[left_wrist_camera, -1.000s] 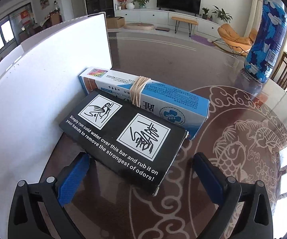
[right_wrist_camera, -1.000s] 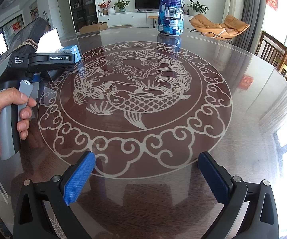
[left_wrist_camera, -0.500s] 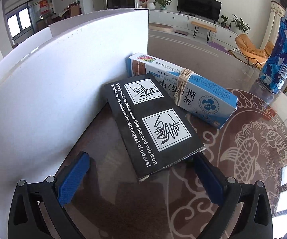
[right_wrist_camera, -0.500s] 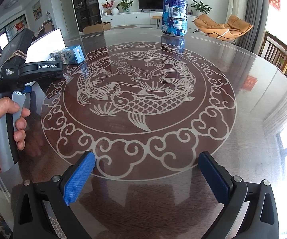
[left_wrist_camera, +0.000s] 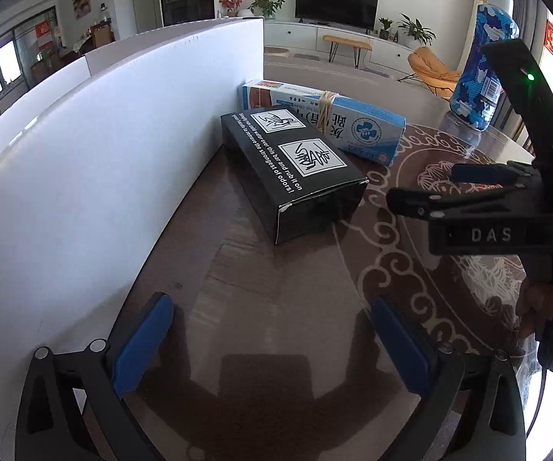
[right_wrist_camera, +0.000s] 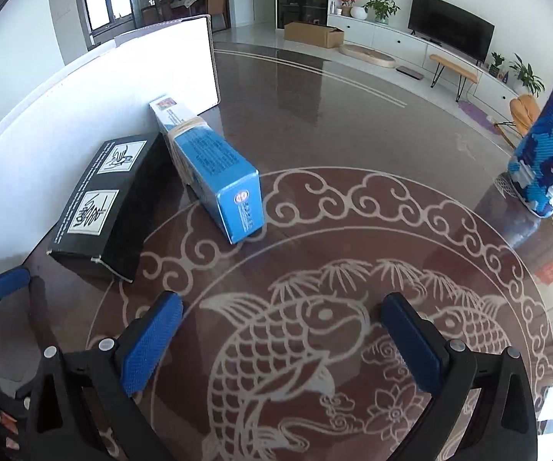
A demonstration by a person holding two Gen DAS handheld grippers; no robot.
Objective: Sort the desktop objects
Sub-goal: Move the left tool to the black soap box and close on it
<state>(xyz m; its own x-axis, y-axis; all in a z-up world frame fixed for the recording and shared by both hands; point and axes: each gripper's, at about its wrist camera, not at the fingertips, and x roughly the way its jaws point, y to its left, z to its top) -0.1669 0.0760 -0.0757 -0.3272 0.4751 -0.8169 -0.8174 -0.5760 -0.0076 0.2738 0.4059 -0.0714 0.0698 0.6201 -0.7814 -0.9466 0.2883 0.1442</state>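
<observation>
A black box with white printed squares lies flat on the dark table beside a white board. Behind it, touching, lies a blue carton bound with a rubber band. My left gripper is open and empty, a short way back from the black box. My right gripper is also open and empty, over the fish pattern, to the right of both boxes. In the left wrist view the right gripper shows side-on, held by a hand.
A tall blue camouflage bottle stands upright at the far right of the table. The white board walls off the left side. A blue pad of the left gripper pokes in at the left edge.
My left gripper has backed away from the black box, which now lies farther ahead by the board. My right gripper has swung left to face the two boxes.
</observation>
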